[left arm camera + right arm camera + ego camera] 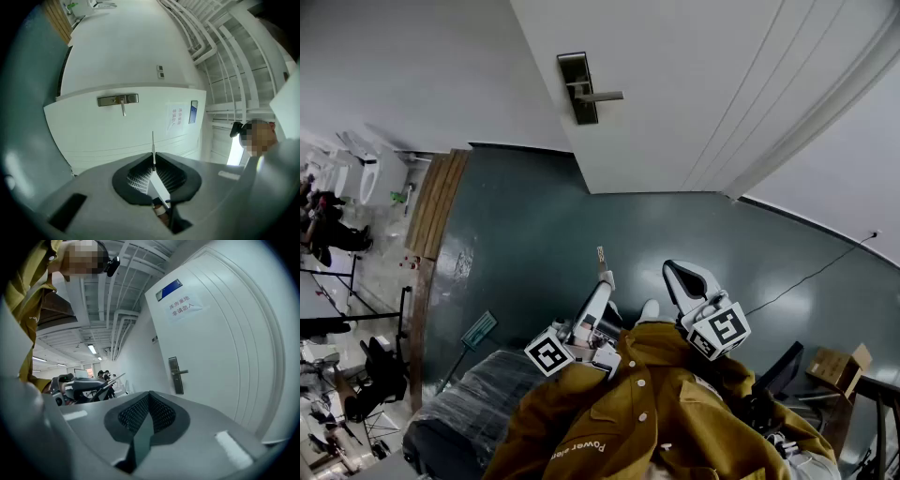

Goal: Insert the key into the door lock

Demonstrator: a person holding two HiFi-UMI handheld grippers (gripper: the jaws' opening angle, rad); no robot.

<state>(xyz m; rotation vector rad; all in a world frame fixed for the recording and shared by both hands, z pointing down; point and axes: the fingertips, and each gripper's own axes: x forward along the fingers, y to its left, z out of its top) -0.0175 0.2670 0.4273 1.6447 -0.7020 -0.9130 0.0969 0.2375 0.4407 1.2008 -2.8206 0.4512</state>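
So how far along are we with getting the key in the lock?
Done: the key is gripped in the left claw, blade sticking out toward the door. In hand: the approach; the lock plate is clear of the key tip. Left: closing that gap and inserting. The right claw is shut, empty.

Open air lies between the lock plate (577, 87) on the door (703, 84) and the key (601, 254), which the left gripper (605, 276) pinches well apart from the plate. The handle (602, 96) juts sideways from the plate and is the only obstacle there. Below the plate, the bare floor (534, 225) leaves room. Wooden planks (436, 197) are well left of the plate. The right gripper (675, 272), jaws together, is off to the right.
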